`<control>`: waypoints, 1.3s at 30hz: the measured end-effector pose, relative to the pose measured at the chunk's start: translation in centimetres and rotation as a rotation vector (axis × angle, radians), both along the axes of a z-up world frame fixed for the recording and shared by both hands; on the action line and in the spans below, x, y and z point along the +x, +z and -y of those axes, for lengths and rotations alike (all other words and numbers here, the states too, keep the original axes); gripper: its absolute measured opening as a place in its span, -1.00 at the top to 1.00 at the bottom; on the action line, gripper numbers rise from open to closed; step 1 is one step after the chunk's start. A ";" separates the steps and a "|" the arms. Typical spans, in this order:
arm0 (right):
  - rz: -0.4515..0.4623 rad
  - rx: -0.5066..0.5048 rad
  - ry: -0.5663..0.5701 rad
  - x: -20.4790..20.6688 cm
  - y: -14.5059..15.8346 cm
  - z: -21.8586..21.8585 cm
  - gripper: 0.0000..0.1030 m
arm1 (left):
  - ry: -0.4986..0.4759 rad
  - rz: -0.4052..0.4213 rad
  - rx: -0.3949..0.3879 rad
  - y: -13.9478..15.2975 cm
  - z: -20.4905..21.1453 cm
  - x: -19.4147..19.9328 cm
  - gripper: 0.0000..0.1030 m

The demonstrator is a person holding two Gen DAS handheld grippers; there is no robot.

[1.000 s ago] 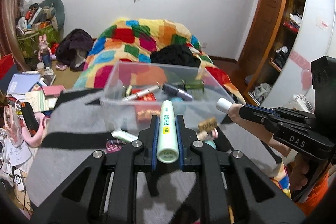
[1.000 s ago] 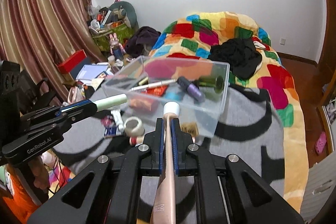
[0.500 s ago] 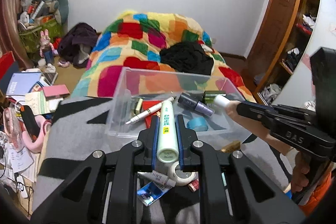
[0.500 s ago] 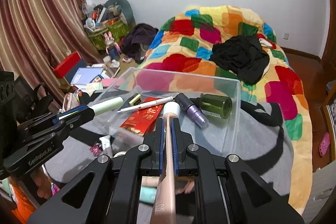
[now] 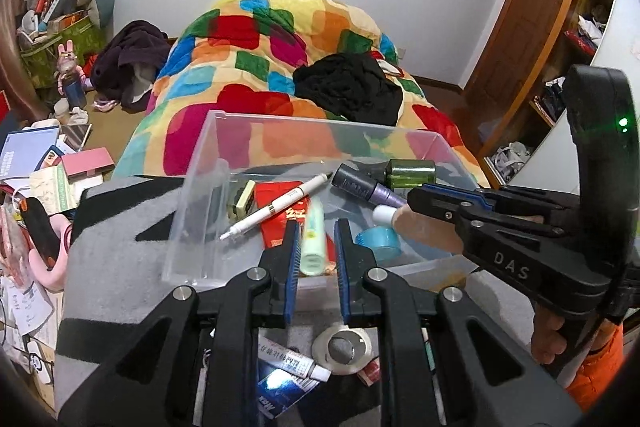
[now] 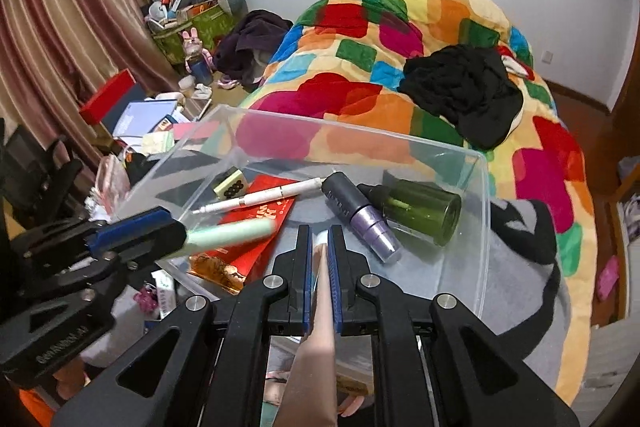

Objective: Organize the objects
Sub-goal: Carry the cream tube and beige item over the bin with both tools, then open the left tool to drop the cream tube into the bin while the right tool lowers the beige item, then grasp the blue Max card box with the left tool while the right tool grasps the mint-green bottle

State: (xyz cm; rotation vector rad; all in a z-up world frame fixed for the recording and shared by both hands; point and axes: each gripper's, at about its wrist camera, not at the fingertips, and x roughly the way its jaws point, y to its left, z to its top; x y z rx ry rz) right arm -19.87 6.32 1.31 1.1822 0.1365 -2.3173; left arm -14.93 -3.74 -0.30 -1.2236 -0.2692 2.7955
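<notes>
A clear plastic box [image 5: 208, 163] [image 6: 484, 211] sits on the grey blanket. My left gripper [image 5: 316, 243] is over its near edge with its jaws apart; a pale green tube [image 5: 313, 239] [image 6: 228, 233] sits loose and blurred between them. My right gripper [image 6: 320, 247] is shut on a pink tube [image 6: 320, 307] with a white cap [image 5: 384, 214], held over the box. In the box lie a white pen [image 5: 276, 207], a red packet [image 6: 260, 223], a purple tube [image 6: 360, 215], a green bottle [image 6: 424, 211] and blue tape [image 5: 378, 241].
On the blanket before the box lie a roll of clear tape [image 5: 342, 345], a small white tube [image 5: 292, 361] and a blue packet [image 5: 276, 391]. A colourful quilt [image 5: 280, 59] covers the bed beyond. Books and clutter [image 5: 36, 167] fill the floor at left.
Both grippers moved forward over the box. My left gripper's jaws have opened and the green tube has slipped forward out of their grip. The right gripper still holds the pink tube.
</notes>
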 end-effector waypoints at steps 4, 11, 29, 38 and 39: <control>-0.004 0.008 0.005 0.6 0.3 -0.4 0.84 | 0.008 -0.022 -0.012 0.8 0.5 0.9 0.68; -0.049 -0.005 0.005 3.0 1.7 -1.7 0.70 | 0.025 -0.077 -0.043 1.9 0.8 3.4 0.16; -0.066 -0.036 0.005 9.3 1.3 -4.3 0.05 | -0.018 0.069 -0.086 -3.6 0.3 9.0 -0.05; 0.056 -0.024 -0.007 10.8 -2.8 -5.6 0.04 | -0.005 0.127 -0.039 -6.3 0.8 10.0 -0.05; 0.076 -0.022 -0.006 10.8 -3.4 -5.7 0.04 | -0.006 0.126 -0.041 -6.4 0.8 9.9 -0.06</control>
